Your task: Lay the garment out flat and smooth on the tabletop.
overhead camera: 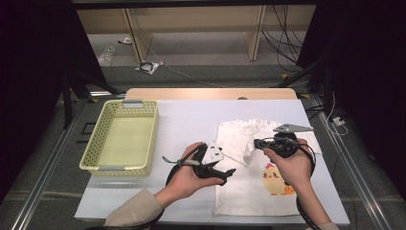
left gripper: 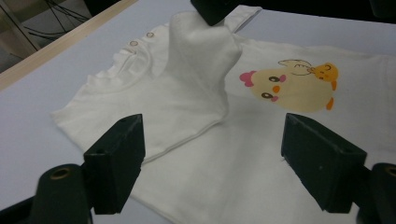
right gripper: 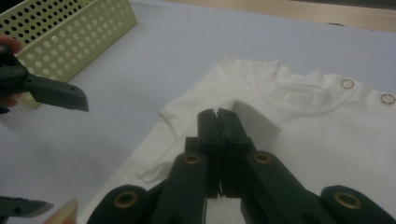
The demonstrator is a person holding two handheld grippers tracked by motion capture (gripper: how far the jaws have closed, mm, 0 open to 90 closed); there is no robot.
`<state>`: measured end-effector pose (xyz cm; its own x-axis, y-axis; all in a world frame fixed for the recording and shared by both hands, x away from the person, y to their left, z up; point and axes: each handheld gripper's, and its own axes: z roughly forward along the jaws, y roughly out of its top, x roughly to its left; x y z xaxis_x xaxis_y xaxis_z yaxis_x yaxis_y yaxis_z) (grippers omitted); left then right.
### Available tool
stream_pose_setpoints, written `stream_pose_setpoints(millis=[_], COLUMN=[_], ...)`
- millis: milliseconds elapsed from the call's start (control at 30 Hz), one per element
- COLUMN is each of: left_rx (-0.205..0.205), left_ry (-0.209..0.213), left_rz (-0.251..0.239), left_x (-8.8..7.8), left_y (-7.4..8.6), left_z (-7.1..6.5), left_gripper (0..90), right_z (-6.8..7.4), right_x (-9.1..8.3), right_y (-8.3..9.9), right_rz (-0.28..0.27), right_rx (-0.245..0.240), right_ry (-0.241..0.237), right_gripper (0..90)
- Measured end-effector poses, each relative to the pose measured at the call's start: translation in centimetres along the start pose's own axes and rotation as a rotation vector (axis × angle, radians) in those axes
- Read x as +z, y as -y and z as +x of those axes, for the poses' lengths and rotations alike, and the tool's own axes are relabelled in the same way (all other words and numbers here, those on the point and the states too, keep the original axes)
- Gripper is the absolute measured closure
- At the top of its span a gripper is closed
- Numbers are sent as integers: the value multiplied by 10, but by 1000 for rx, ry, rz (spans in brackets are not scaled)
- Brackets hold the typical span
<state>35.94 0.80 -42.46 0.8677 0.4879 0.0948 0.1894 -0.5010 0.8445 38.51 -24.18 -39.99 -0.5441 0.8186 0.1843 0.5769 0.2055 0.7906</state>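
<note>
A white baby shirt (overhead camera: 239, 191) with a yellow chick print (overhead camera: 275, 181) lies flat on the right half of the table. My right gripper (overhead camera: 256, 143) is shut on a fold of its left sleeve, pulling the cloth up into a peak (left gripper: 201, 51). In the right gripper view the closed jaws (right gripper: 218, 114) pinch the cloth at their tips. My left gripper (overhead camera: 229, 175) hovers open at the shirt's left edge, pointing right. Its jaws (left gripper: 212, 126) stand wide apart above the shirt (left gripper: 187, 177), with nothing between them. One left finger (right gripper: 60, 95) appears in the right gripper view.
A pale yellow perforated basket (overhead camera: 122, 167) stands on the table's left side, holding nothing; its wall (right gripper: 70, 28) is also in the right gripper view. A light sheet (overhead camera: 191, 120) covers the table between the basket and the shirt. Metal rails run along both table sides.
</note>
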Motion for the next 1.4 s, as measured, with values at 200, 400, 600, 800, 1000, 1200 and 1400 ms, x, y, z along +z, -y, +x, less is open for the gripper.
stream_pose_setpoints(millis=[200, 400, 600, 800, 1000, 1200, 1400], left_rx=[20, 39, 35, 11, -24, -49, -71], left_ry=[-5, -41, -65, -86, -114, -143, -173], left_rz=[-5, -23, -45, -59, -66, -86, -103], left_x=[22, 40, 49, 47, 36, 18, -1], left_y=[-9, -11, -16, -19, -16, -11, -6], left_z=[-6, -8, -7, -1, 13, 27, 38], left_gripper=[306, 419, 592, 841, 850, 851, 852], right_z=[4, 6, 6, 7, 1, -10, -18], right_x=[4, 6, 7, 6, -1, -5, -9], right_y=[-3, -3, -3, -3, -1, 18, 35], right_rz=[2, 4, 2, -30, -146, -148, -165], right_rx=[-5, -2, 1, -22, -88, -105, -97], right_ry=[-8, -14, -19, -16, 22, 54, 69], right_gripper=[896, 896, 896, 878, 663, 576, 494])
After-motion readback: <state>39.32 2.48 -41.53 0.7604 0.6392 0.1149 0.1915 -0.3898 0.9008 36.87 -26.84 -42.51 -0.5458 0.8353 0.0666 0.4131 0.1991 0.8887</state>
